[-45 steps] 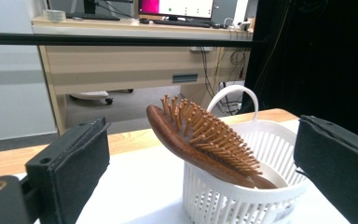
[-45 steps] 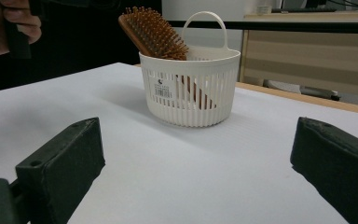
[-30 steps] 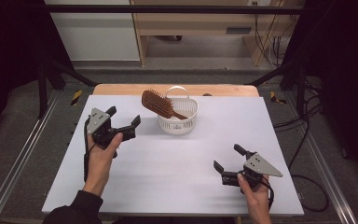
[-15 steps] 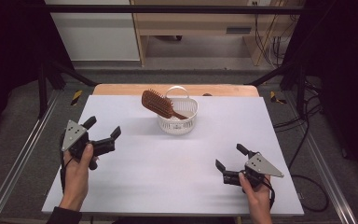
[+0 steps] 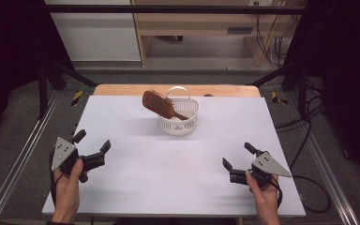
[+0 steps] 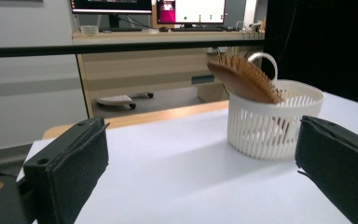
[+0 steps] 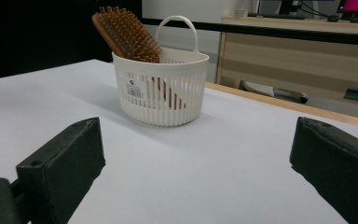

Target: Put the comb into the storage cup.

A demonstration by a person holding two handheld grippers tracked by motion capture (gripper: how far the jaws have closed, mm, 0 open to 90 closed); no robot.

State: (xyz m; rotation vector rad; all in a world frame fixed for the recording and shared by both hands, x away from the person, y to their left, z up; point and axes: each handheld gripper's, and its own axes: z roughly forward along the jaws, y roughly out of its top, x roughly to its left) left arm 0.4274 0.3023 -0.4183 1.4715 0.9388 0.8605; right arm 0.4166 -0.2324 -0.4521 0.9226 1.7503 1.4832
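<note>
Your left hand-held gripper [image 5: 90, 149] has pulled back from the basket [image 5: 179, 123], jaws apart like the right hand-held gripper [image 5: 236, 162]; the hairbrush [image 5: 158, 104] leans handle-down inside, roughly equidistant from both.

The only printed thing is a small white sticker [image 7: 134, 87] on the slatted wall of the white basket [image 7: 168, 100], which stands near the far edge of the table [image 5: 178, 178]. It carries a small dark mark above a barcode and a line or two of tiny print, all too small to read. The screens on the desk behind the table glow with content too blurred to make out.
</note>
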